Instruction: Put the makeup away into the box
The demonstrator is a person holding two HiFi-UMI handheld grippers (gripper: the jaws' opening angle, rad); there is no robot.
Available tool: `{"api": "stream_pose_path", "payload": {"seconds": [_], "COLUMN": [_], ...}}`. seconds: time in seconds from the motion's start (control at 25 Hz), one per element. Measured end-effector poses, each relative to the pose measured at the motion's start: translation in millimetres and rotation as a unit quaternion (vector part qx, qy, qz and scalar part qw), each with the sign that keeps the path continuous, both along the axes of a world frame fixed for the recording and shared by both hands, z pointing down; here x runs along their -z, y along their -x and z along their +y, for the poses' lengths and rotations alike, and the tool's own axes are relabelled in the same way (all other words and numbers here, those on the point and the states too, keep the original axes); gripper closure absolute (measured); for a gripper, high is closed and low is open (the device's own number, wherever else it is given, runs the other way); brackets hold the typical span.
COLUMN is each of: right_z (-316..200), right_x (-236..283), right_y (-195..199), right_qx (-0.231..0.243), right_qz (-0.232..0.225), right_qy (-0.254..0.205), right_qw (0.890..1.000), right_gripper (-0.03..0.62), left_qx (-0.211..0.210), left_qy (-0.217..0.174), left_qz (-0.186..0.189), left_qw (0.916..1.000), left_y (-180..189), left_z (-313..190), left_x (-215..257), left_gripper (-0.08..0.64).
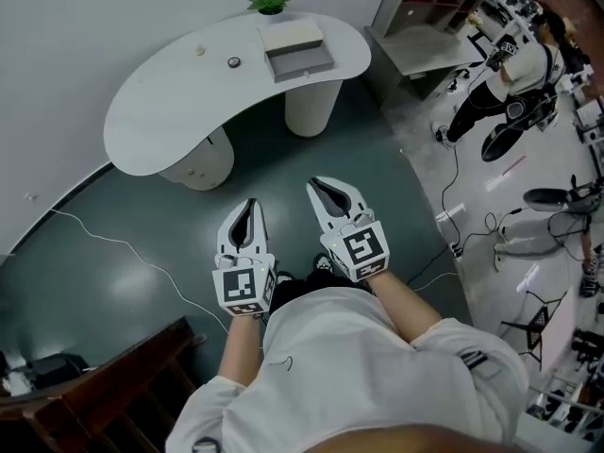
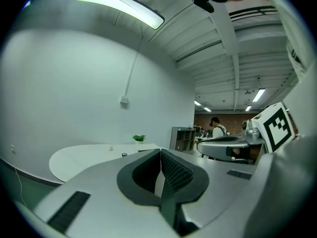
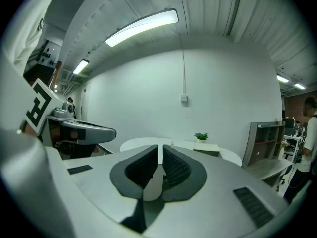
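left gripper (image 2: 161, 151) first: its jaws are pressed together at the tips with nothing between them, just the ribbed dark pads (image 2: 176, 172) facing each other. right gripper (image 3: 160, 148) is the same deal, jaws closed down to a thin slit and empty. in the head view both are held out in front of the person's white shirt (image 1: 359, 376), side by side and close to each other. they point forward and a bit down over the dark green floor (image 1: 283, 163), each with its marker cube (image 1: 363, 248) at the back. neither one touches anything.

the task stuff is well away from them. a white kidney-shaped table (image 1: 160, 111) stands ahead by the white wall (image 1: 113, 26). the box (image 1: 300, 51) sits on the table's right part, a grey tray part in front with a pale part behind it. left of the box on the tabletop there's a small round dark item (image 1: 233, 62) and further left a small pale item (image 1: 200, 50), both too small to tell what they are. a little potted plant (image 1: 270, 4) stands at the table's back edge just behind the box.

further out: a thin white cable (image 1: 123, 244) runs across the floor on the left, a grey shelf unit (image 1: 415, 41) stands right of the table, and another person (image 1: 514, 69) is over in the top right corner.
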State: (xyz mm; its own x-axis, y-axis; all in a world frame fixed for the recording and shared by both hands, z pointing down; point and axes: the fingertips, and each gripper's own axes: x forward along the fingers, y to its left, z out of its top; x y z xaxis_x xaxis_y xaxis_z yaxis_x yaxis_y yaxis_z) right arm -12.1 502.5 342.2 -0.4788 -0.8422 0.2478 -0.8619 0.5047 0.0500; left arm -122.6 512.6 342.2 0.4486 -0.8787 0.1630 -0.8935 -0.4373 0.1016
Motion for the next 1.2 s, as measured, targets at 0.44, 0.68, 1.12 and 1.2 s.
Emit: {"api": "stream_pose_path", "payload": {"seconds": [0.44, 0.68, 1.12, 1.2], "right_z": [-38.4, -122.9, -257.2, -272.5], "right_x": [-10.3, -14.3, 3.5, 0.0], "right_y": [-9.1, -17.0, -62.0, -67.3], "right_qx": [-0.015, 0.012, 0.062, 0.064], "right_qz": [0.002, -0.016, -0.021, -0.02], "right_qy": [0.008, -0.005, -0.012, -0.007], "right_qw": [1.0, 1.0, 0.998, 0.998], "right_gripper": [0.521, 0.512, 0.505, 0.501], "left_qx": [-0.022, 0.011, 0.05, 0.051], "left_qy": [0.017, 0.01, 0.02, 0.03], "left_qz": [-0.012, -0.031, -0.026, -0.024], "left_qw": [0.9995, 0.9994, 0.9982, 0.998], "left_y": [-8.9, -10.8, -62.2, -66.9], "left_z": [-29.7, -103.2, -236.3, -250.7], "left_x": [-17.9, -16.1, -5.5, -9.4], "left_gripper": [0.538, 0.538, 0.538, 0.538]}}
